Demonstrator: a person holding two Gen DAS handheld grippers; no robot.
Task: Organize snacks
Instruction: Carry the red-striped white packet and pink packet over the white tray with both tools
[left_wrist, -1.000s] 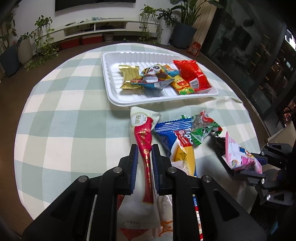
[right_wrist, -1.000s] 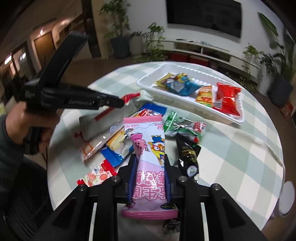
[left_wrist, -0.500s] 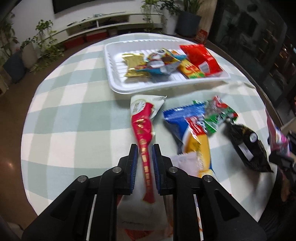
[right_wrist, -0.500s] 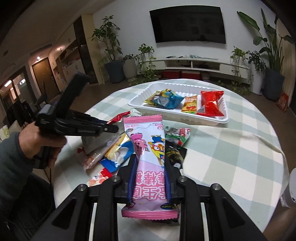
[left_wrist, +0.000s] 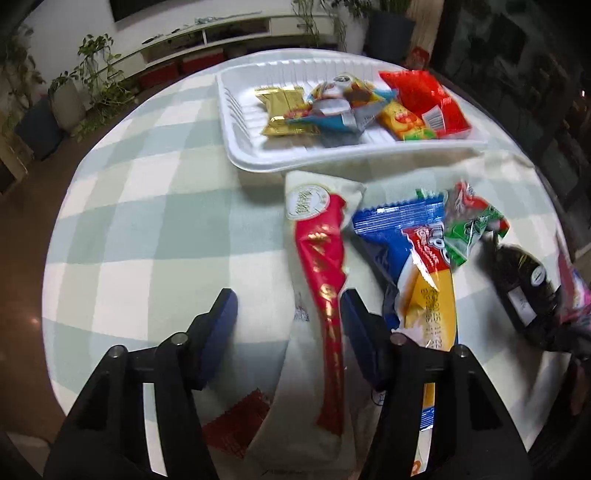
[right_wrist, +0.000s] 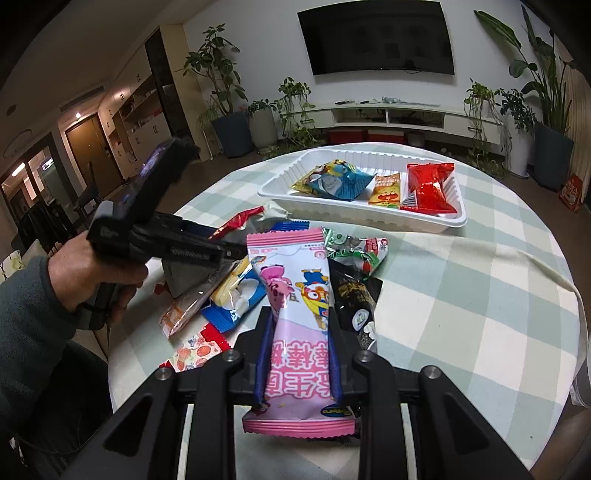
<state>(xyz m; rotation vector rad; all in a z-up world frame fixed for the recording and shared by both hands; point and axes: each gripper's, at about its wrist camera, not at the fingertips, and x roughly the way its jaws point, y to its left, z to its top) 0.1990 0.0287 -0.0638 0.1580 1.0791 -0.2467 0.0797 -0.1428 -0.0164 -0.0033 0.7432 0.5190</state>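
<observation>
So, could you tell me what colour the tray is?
White tray, clearest in the right wrist view.

Left gripper (left_wrist: 290, 306) fingers spread wide; right gripper (right_wrist: 298, 321) fingers clamped, both held level

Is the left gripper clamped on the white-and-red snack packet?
No: the left gripper is open, with the white-and-red snack packet lying loose between its blue pads.

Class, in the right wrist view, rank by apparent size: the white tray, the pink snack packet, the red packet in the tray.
1. white tray
2. pink snack packet, though nearness to the camera enlarges it
3. red packet
</observation>
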